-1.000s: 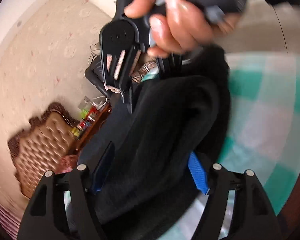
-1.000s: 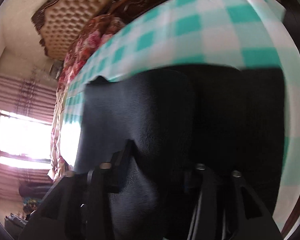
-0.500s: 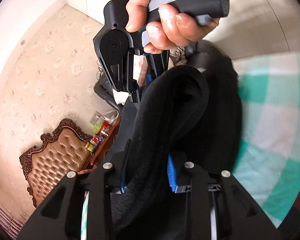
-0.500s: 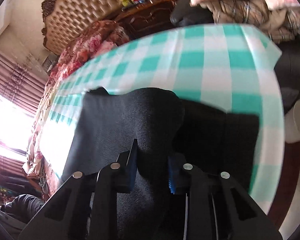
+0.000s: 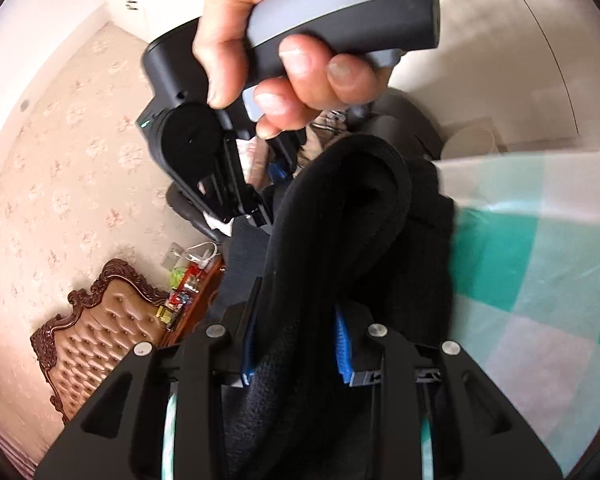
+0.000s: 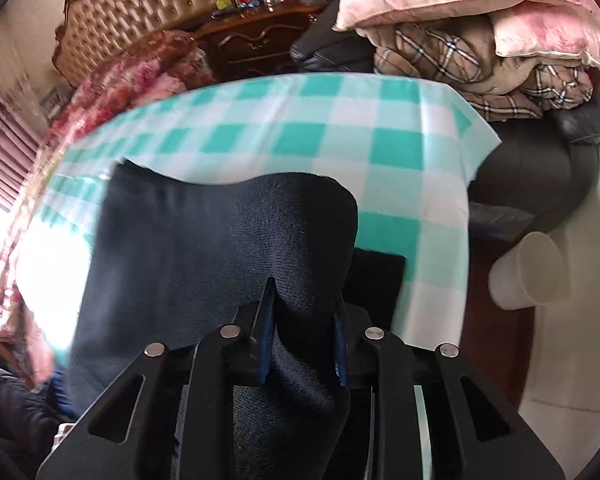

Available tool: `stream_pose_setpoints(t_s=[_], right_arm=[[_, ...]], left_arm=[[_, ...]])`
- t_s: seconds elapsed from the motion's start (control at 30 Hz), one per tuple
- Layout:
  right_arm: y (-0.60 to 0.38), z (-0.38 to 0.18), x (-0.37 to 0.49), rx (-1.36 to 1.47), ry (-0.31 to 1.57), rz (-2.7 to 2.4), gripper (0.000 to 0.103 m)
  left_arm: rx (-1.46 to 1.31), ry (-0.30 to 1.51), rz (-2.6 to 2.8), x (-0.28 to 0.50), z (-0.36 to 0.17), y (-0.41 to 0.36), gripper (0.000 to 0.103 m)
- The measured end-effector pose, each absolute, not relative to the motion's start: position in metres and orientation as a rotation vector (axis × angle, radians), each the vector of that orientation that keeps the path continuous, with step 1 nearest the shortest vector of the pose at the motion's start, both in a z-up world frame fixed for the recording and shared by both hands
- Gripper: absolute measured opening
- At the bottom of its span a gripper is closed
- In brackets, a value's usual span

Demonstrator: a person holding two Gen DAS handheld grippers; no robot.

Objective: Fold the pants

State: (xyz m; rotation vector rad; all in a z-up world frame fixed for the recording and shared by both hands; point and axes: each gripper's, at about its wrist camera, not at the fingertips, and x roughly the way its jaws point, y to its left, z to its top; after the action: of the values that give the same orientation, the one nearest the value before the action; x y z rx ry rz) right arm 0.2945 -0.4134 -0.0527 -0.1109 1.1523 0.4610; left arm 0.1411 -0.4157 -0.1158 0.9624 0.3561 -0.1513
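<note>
The black pants point(image 5: 340, 248) hang in a thick fold, lifted above the green-and-white checked tablecloth point(image 5: 540, 280). My left gripper point(image 5: 298, 344) is shut on a bunched edge of them. My right gripper point(image 6: 302, 328) is shut on another part of the pants point(image 6: 220, 248), which drape down over the tablecloth point(image 6: 300, 128). In the left wrist view the right gripper's body point(image 5: 204, 160) and the hand holding it are just above and beyond the lifted fold.
A tufted brown headboard point(image 6: 140, 12), a dark wooden nightstand point(image 6: 260, 36) with small items, a pile of pillows and plaid bedding point(image 6: 480, 40) on a dark chair, and a white bin point(image 6: 528, 276) on the floor at the table's right edge.
Both grippers have risen with the pants, lifting the fold higher off the table. The left gripper's jaws closed tighter on the cloth. The right gripper moved closer to the left camera.
</note>
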Motion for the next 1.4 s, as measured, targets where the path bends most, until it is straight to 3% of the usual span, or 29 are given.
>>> stream_pose_setpoints(t_s=[0.1, 0.23, 0.3, 0.33, 0.53, 0.67, 0.8, 0.83, 0.87, 0.9, 0.93, 1.1, 1.23, 1.27, 1.4], right_arm=[[-0.418, -0.061, 0.288, -0.113, 1.076, 0.426, 0.038], [-0.418, -0.055, 0.287, -0.149, 1.064, 0.353, 0.071], [-0.422, -0.047, 0.283, -0.161, 1.058, 0.321, 0.072], [-0.424, -0.041, 0.278, -0.16, 1.042, 0.309, 0.072], [-0.435, -0.022, 0.222, -0.19, 0.972, 0.278, 0.073], [-0.452, -0.04, 0.206, -0.092, 1.026, 0.247, 0.075], [-0.47, -0.059, 0.213, 0.099, 1.084, 0.248, 0.074], [-0.47, -0.063, 0.214, 0.134, 1.094, 0.263, 0.067], [-0.469, -0.065, 0.214, 0.157, 1.099, 0.278, 0.062], [-0.469, -0.067, 0.213, 0.186, 1.102, 0.286, 0.057], [-0.468, -0.067, 0.211, 0.189, 1.101, 0.278, 0.055], [-0.454, -0.061, 0.192, 0.206, 1.122, 0.233, 0.045], [-0.451, -0.061, 0.178, 0.191, 1.051, 0.185, 0.046], [-0.451, -0.058, 0.175, 0.186, 1.023, 0.175, 0.045], [-0.43, -0.017, 0.148, 0.021, 0.828, 0.069, 0.05]], left_arm=[[0.992, 0.335, -0.138, 0.141, -0.132, -0.418, 0.035], [0.977, 0.328, -0.141, 0.147, -0.13, -0.415, 0.051], [0.991, 0.293, -0.122, 0.146, -0.128, -0.411, 0.069], [0.988, 0.28, -0.123, 0.143, -0.127, -0.41, 0.072], [0.834, 0.268, -0.254, 0.101, -0.096, -0.361, 0.076], [0.655, 0.336, -0.291, 0.071, -0.073, -0.278, 0.082], [0.54, 0.474, -0.222, 0.07, -0.08, -0.219, 0.08], [0.536, 0.498, -0.205, 0.074, -0.083, -0.21, 0.073], [0.53, 0.534, -0.182, 0.082, -0.089, -0.2, 0.05], [0.504, 0.564, -0.182, 0.088, -0.091, -0.191, 0.033], [0.491, 0.578, -0.182, 0.091, -0.092, -0.185, 0.03], [0.488, 0.586, -0.175, 0.097, -0.098, -0.168, 0.029], [0.455, 0.619, -0.23, 0.1, -0.098, -0.157, 0.038], [0.443, 0.601, -0.265, 0.09, -0.093, -0.156, 0.043], [0.343, 0.439, -0.321, 0.063, -0.056, -0.148, 0.045]])
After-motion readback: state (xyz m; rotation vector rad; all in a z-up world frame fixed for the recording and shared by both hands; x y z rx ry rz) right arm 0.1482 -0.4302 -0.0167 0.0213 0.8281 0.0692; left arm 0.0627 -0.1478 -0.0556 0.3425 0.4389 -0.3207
